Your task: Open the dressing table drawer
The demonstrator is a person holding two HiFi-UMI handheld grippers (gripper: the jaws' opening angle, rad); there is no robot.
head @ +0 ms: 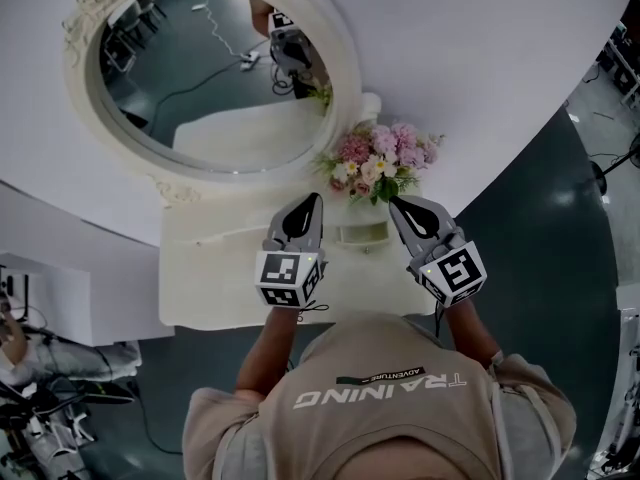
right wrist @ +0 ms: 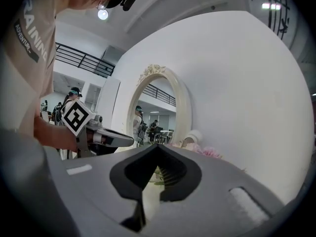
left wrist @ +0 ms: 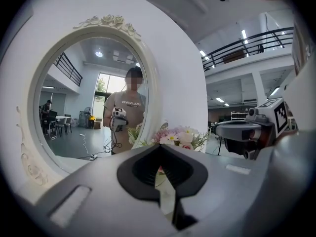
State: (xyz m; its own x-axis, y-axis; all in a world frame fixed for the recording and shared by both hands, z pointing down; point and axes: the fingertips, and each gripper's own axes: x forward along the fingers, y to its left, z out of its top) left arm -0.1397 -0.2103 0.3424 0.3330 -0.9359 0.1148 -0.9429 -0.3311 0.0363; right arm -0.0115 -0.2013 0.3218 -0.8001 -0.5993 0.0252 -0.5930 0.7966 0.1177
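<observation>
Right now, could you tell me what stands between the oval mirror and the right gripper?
A bouquet of pink and white flowers stands between the mirror and the right gripper; the head view shows it.

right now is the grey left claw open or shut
Shut. In the left gripper view the grey left claw has its jaws closed together, with nothing held between them.

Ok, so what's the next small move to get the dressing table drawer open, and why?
Probably bring the right gripper down toward the front edge of the dressing table. Both it and the left gripper hang above its top with jaws together and empty, aimed at the oval mirror and flower bouquet; no drawer front shows in either gripper view.
</observation>
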